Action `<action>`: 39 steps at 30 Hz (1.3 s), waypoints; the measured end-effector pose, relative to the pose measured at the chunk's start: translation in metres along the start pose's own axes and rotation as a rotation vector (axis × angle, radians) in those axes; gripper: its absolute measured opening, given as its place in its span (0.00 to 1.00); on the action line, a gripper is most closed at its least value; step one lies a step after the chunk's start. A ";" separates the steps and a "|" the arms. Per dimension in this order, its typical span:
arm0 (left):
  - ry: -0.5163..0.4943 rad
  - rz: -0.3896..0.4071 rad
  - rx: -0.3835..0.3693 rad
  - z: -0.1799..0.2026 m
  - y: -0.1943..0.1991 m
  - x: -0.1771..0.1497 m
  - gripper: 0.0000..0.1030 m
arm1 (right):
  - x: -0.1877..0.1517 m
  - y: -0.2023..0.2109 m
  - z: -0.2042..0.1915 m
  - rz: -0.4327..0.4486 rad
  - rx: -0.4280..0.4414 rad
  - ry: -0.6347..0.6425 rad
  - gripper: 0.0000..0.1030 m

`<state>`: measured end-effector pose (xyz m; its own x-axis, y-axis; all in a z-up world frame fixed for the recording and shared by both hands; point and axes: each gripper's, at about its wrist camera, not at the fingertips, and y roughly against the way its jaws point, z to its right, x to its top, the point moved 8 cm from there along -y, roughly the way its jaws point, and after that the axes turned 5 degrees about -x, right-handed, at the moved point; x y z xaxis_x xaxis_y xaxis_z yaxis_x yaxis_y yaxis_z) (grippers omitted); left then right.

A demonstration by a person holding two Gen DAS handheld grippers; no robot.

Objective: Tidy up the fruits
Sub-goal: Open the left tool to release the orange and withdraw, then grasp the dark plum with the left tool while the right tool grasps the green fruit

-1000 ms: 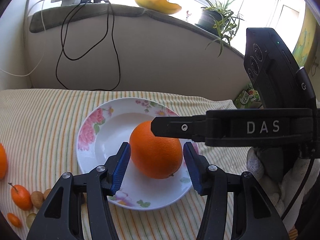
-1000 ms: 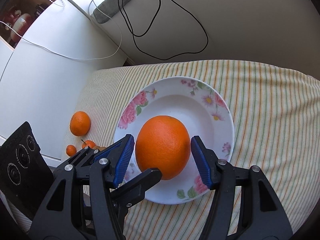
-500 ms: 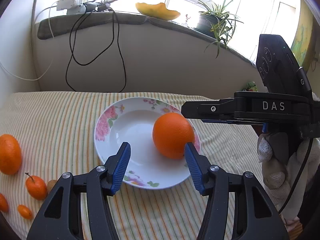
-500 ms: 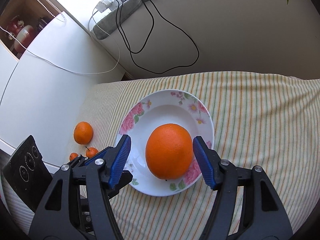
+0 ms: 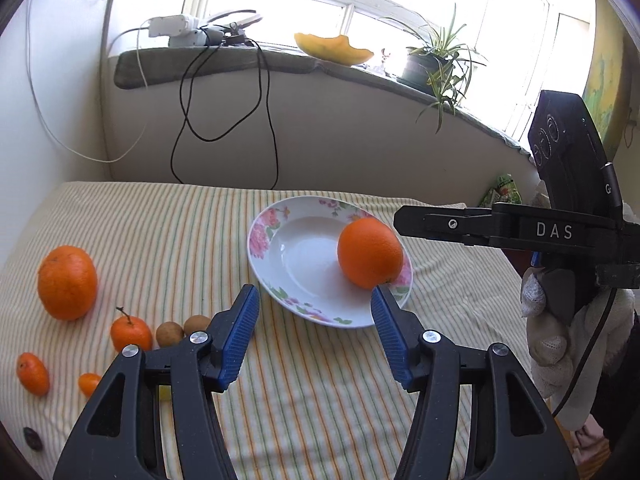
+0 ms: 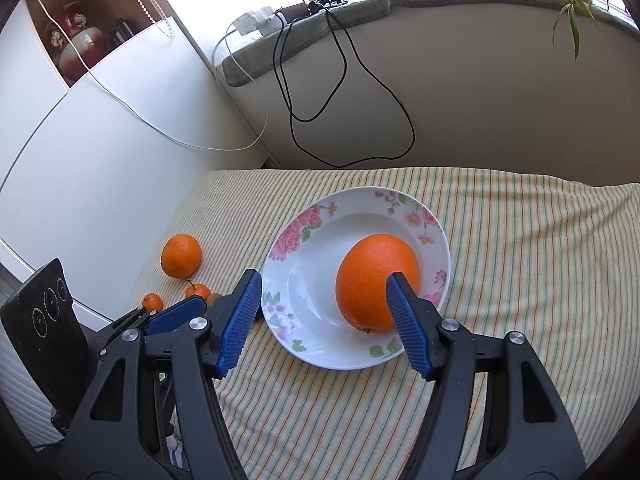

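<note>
With one big orange (image 6: 378, 282) already sitting in the floral plate (image 6: 434, 236), toward its right side, this looks like the gap between one drop-off and the next pickup. Both tools are empty: the left gripper (image 5: 315, 334) has its blue pads wide apart over the striped cloth (image 5: 320, 396) just in front of the plate, and the right gripper (image 6: 323, 322) is spread open too, holding nothing, with its right pad just overlapping the orange from this angle (can't tell if it's actually touching).

Everything else is off to the left on the cloth: a second large orange (image 5: 67, 282), a stemmed mandarin (image 5: 131, 333), two small brownish round fruits (image 5: 182, 330) (longans maybe, hard to say), and a couple of kumquats (image 5: 33, 373).

My guess is the next move is the left gripper swinging over to that pile. The big orange wants a wide opening and a centred squeeze, since it'll roll easily on soft cloth.
</note>
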<state>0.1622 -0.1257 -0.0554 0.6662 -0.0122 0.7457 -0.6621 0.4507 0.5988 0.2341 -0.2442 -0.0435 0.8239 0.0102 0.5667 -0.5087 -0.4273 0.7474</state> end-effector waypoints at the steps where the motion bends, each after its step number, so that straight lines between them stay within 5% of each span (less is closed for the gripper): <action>1: 0.000 0.005 0.006 -0.002 0.005 -0.001 0.56 | -0.002 0.001 -0.003 0.002 0.004 0.006 0.65; 20: 0.109 0.077 0.170 -0.080 0.086 -0.048 0.56 | -0.052 -0.001 -0.100 0.039 0.008 0.290 0.65; 27: 0.180 0.070 0.241 -0.116 0.108 -0.080 0.56 | -0.076 -0.024 -0.136 -0.014 0.070 0.348 0.51; 39: 0.334 0.049 0.335 -0.175 0.123 -0.128 0.52 | -0.111 -0.065 -0.166 -0.089 0.069 0.429 0.43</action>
<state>0.0555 0.0870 -0.1285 0.6691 0.3143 0.6734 -0.7330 0.1301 0.6676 0.1341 -0.0670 -0.0977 0.6784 0.4175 0.6045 -0.4106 -0.4668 0.7833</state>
